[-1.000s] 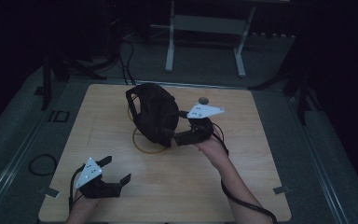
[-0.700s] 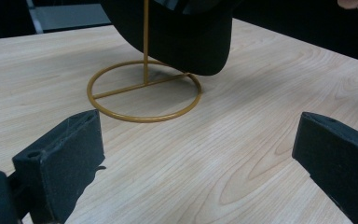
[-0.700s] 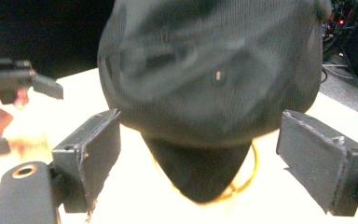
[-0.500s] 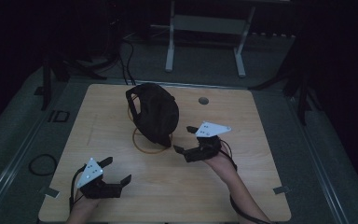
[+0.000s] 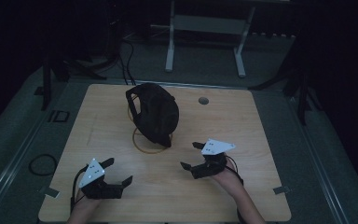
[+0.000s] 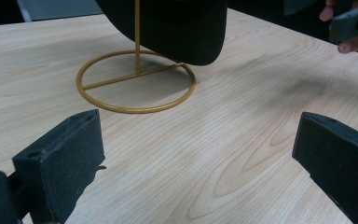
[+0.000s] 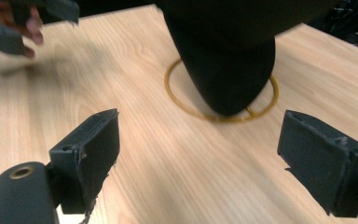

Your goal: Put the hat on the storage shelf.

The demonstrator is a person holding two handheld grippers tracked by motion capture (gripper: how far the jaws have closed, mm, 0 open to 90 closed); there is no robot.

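High view: black cap (image 5: pixel 156 112) on gold stand (image 5: pixel 151 143), apart from both wide-spread grippers, left (image 5: pixel 118 171) and right (image 5: pixel 191 155).

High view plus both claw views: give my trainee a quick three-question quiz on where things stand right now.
1. True or false: the black cap hangs on the gold wire stand.
2. Which claw is nearer the stand: (a) left claw, (b) right claw?
3. Fill in: both claws are ____ and hold nothing.

Key: 1 true; 2 b; 3 open.
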